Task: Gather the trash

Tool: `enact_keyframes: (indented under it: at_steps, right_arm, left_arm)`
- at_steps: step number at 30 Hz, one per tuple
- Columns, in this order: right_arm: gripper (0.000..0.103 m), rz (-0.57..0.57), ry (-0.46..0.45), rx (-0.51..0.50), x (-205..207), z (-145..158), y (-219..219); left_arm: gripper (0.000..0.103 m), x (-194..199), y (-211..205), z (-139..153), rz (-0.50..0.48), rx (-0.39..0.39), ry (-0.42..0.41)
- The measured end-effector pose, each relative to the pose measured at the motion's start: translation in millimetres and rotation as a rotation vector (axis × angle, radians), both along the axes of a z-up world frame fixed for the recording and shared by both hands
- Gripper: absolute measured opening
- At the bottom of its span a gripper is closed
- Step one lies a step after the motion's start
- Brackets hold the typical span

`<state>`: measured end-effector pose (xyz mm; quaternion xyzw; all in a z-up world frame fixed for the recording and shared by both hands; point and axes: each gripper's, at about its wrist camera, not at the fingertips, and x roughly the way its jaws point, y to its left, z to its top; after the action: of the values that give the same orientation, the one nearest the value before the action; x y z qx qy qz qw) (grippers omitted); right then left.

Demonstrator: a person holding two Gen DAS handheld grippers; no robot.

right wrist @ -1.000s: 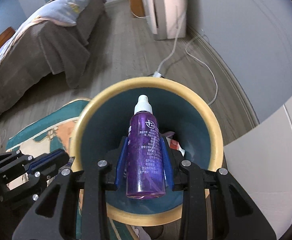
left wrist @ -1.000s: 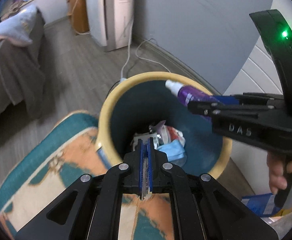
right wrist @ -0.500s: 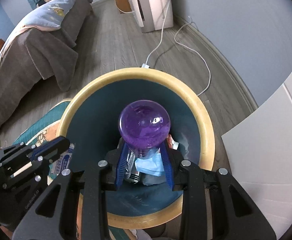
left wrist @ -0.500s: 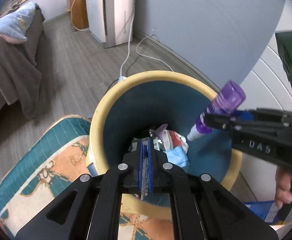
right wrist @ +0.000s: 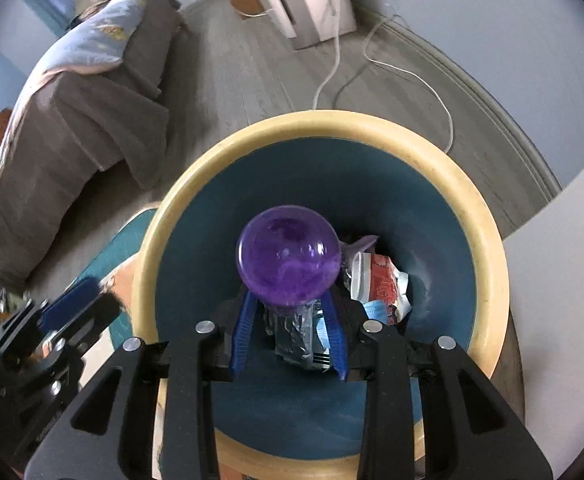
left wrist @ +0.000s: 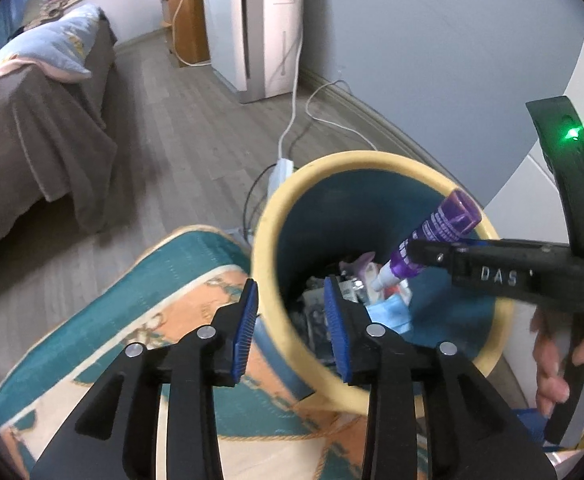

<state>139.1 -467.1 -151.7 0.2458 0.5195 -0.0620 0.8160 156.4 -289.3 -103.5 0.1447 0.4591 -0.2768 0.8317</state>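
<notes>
A round bin [left wrist: 276, 216] with a cream rim and blue inside stands on the floor; it also shows in the right wrist view [right wrist: 488, 264]. Wrappers and a blue face mask [left wrist: 390, 310] lie at its bottom. My right gripper [right wrist: 288, 334] is shut on a purple bottle [right wrist: 288, 266] and holds it nozzle-down inside the bin mouth; the bottle also shows in the left wrist view [left wrist: 438, 236]. My left gripper [left wrist: 292, 328] is open and empty, straddling the bin's near rim.
A teal and orange rug [left wrist: 164, 300] lies left of the bin. A bed with a grey cover [left wrist: 32, 140] is at the left. A white appliance [left wrist: 260, 28] and white cables [left wrist: 292, 128] are by the blue wall behind the bin.
My right gripper tipped the purple bottle from nozzle-forward to nozzle-down over the bin. My left gripper opened from shut; the small piece it held is gone from between its fingers.
</notes>
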Motion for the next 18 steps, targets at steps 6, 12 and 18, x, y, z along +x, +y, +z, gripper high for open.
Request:
enact_keyframes:
  at_steps: [6, 12, 18]
  right_arm:
    - [0.05, -0.021, 0.014, -0.057, -5.7, 2.9, -9.4]
    - [0.05, 0.01, 0.002, -0.137, -17.7, 15.5, -9.2]
    - [0.05, 0.046, 0.011, -0.184, -41.7, 34.6, 1.3]
  left_arm:
    - [0.042, -3.2, 8.0, 3.0, 0.006, -0.01, -0.008]
    - [0.044, -16.9, 8.7, 5.7, -0.012, -0.013, -0.009]
    - [0.044, -37.5, 17.4, 22.0, -0.009, -0.03, -0.012]
